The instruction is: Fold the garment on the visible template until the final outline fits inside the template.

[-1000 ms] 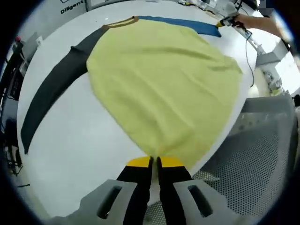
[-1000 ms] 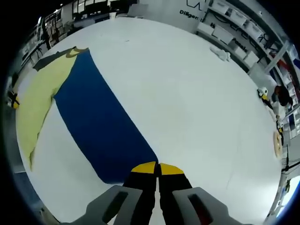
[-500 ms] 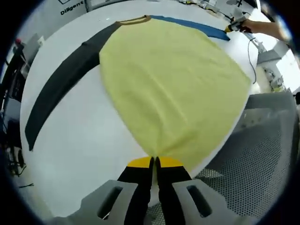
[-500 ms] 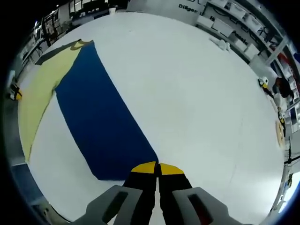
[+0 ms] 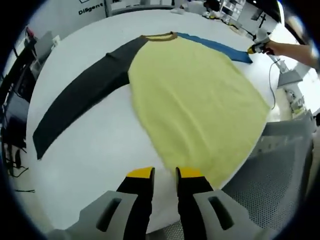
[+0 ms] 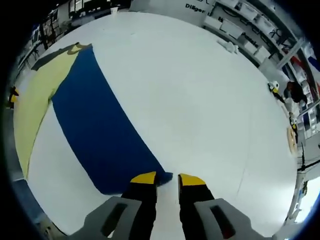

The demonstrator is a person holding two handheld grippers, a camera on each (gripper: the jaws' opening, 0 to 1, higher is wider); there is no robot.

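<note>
Yellow shirt [image 5: 200, 105] lies spread flat, both the left gripper [image 5: 165, 175] and right gripper [image 6: 167, 179] parted and empty, so regrip the blue sleeve [image 6: 100, 130] cuff squarely before folding inward.

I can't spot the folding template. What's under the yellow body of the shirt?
The yellow body lies flat on the white table. Whatever lies beneath it, template included, is covered; no outline shows around it.

Bright even light; fisheye-warped, soft edges

The garment [image 5: 195, 100] lies spread flat on the table [image 5: 100, 145].
</note>
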